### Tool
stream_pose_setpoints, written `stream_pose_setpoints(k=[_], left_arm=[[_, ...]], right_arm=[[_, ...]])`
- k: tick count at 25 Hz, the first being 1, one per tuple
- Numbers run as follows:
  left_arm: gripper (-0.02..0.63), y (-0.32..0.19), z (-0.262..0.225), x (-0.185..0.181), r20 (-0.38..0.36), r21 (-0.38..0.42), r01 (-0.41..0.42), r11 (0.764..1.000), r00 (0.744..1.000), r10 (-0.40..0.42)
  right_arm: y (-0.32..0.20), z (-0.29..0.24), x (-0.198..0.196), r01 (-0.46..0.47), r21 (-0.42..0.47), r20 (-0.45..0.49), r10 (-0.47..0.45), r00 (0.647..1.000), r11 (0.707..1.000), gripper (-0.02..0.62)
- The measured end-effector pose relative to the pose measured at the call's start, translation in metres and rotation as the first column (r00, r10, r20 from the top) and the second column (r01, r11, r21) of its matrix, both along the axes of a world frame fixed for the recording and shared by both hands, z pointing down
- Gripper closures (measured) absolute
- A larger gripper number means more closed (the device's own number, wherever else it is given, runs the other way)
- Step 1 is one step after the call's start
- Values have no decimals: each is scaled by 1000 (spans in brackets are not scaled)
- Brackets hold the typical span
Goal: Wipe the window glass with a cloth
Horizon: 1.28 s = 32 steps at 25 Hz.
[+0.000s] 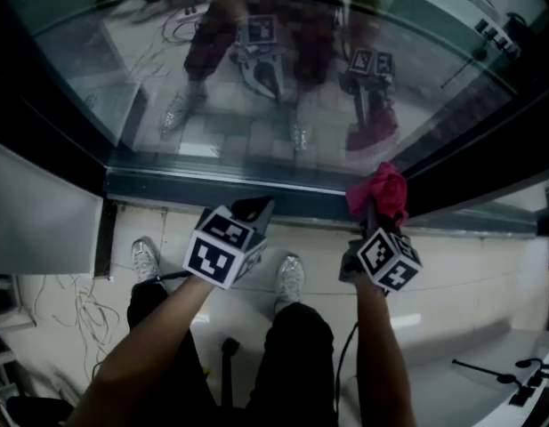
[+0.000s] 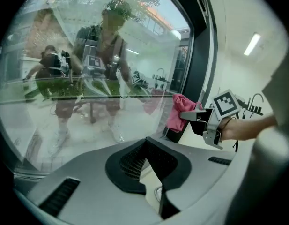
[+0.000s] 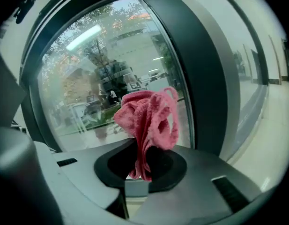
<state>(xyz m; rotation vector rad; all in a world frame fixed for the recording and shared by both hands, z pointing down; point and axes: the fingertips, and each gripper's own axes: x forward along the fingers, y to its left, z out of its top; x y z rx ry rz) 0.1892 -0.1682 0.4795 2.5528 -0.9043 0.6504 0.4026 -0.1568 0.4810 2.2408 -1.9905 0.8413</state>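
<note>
Right gripper [image 1: 372,221] jaws are clamping the pink cloth [image 1: 381,189], bunched near the window glass [image 1: 283,87] by its bottom frame [image 1: 212,188]; contact unclear. Left gripper [image 1: 256,210] jaws are sitting closed, empty. Recommending: pressing the cloth flat, overlapping strokes.

Head view steeply down onto the window glass [image 1: 283,87]; both gripper views close up, toward the same glass.
</note>
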Motion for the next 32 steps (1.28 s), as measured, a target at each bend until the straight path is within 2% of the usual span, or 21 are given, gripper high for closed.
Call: stream_pose_setpoints(k=[4,7,12,16,25,32], left_arm=[[604,5,-42,-19,-55,22,56,998,997,-55],[604,5,-74,-31,-92,56,99,994,991,-93],[603,13,-121,-50,-109,128,117,985,989,-103],[603,26,-149,-63,-119,167,133,977,986,-114],[603,46,-225,-84,-152,288,170,942,980,-130],[603,74,-255,-102,-159,336,184,924,978,-137]], right_arm=[[-1,-66,-44,124,98,-2,-124,992,987,540],[-1,-106,-75,214,154,-43,-210,977,965,538],[5,-156,-124,341,210,-129,-320,939,916,538],[19,-193,-157,411,248,-164,-380,910,877,540],[49,-272,-213,543,341,-243,-487,839,767,540],[79,-302,-236,593,362,-299,-513,805,719,540]])
